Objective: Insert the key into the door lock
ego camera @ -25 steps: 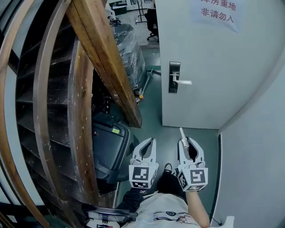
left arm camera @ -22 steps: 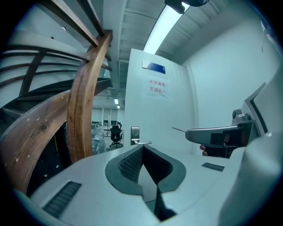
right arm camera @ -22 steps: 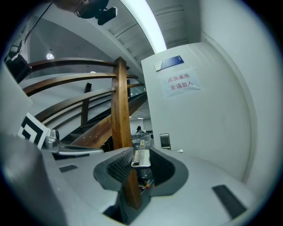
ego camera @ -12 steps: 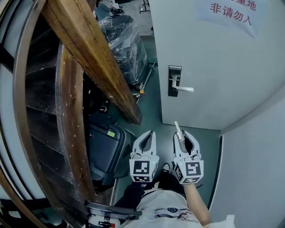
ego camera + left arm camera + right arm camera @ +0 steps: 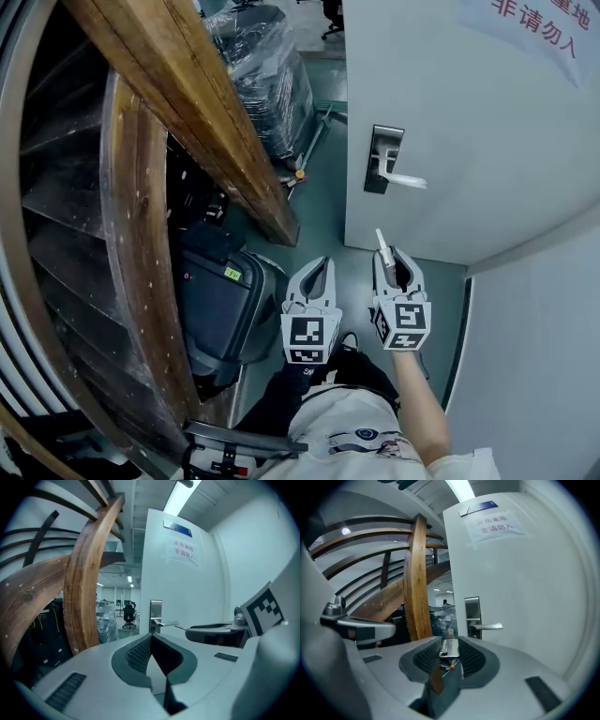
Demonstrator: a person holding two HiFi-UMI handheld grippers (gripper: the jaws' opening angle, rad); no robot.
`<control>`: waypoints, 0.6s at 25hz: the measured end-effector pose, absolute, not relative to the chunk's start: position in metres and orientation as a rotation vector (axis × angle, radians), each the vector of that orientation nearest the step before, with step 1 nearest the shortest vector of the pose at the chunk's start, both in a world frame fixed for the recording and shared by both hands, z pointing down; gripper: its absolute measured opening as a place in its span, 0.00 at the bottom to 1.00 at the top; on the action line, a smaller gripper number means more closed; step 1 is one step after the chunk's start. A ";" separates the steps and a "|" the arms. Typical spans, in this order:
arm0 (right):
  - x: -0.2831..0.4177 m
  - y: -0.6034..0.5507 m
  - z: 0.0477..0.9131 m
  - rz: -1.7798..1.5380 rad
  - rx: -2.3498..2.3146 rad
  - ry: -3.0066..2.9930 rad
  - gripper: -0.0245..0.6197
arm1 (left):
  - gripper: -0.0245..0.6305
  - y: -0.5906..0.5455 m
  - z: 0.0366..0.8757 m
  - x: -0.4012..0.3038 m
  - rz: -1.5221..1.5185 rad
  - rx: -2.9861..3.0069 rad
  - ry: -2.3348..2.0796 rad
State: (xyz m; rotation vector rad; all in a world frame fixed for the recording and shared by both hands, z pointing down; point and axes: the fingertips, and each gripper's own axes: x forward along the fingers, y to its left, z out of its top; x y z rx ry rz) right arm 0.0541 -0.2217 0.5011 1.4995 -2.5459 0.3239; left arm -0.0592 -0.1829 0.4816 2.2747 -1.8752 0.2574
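The white door (image 5: 469, 141) stands ahead on the right, with a steel lock plate (image 5: 383, 157) and a lever handle (image 5: 405, 180) at its left edge. My right gripper (image 5: 395, 255) is shut on a silver key (image 5: 381, 240) whose blade sticks out forward. It is still well short of the lock. In the right gripper view the key (image 5: 449, 646) sits between the pads, with the lock plate (image 5: 472, 615) beyond it. My left gripper (image 5: 316, 265) hovers beside the right one. Its pads meet with nothing between them in the left gripper view (image 5: 151, 641).
A curved wooden stair stringer (image 5: 216, 122) fills the left side. A black case (image 5: 220, 309) sits under it and plastic-wrapped goods (image 5: 267, 75) stand behind. A paper sign (image 5: 534, 33) hangs on the door. A white wall (image 5: 534, 356) closes the right side.
Both grippers have moved forward toward the door, side by side. The lock plate and handle now look larger and closer. The key stays in the right gripper.
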 end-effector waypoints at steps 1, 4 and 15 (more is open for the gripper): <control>0.052 -0.231 0.507 0.321 1.508 -2.535 0.22 | 0.04 -0.189 0.486 -0.061 0.259 2.281 -1.862; 0.048 -0.262 0.525 0.310 1.538 -2.501 0.22 | 0.04 -0.205 0.502 -0.065 0.259 2.305 -1.829; 0.049 -0.353 0.588 0.227 1.647 -2.419 0.22 | 0.04 -0.232 0.582 -0.086 0.234 2.341 -1.773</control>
